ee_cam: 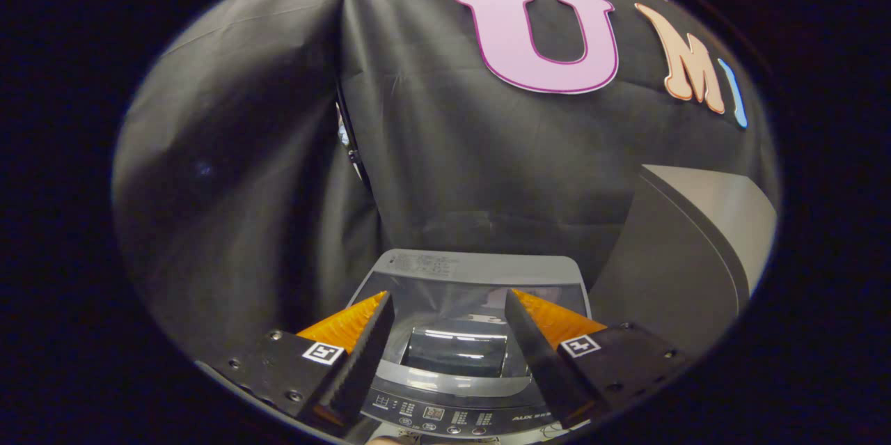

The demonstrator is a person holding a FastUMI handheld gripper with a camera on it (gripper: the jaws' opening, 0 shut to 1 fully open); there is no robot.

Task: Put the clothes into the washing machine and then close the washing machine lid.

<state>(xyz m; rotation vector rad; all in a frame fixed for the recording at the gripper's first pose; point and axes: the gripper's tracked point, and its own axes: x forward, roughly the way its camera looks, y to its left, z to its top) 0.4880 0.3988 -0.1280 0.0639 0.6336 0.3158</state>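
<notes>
A grey top-loading washing machine stands below and just ahead of my fingers, against the black cloth wall. Its lid, with a dark glass window, lies flat and shut over the tub. The control panel runs along the machine's near edge, under the fingers. My gripper hovers above the lid, open, with nothing between its orange-and-black fingers. What is inside the tub cannot be made out through the glass.
A large grey slanted panel or box stands close to the machine's right side. The cloth wall hangs right behind the machine, with a fold and a gap in it to the left.
</notes>
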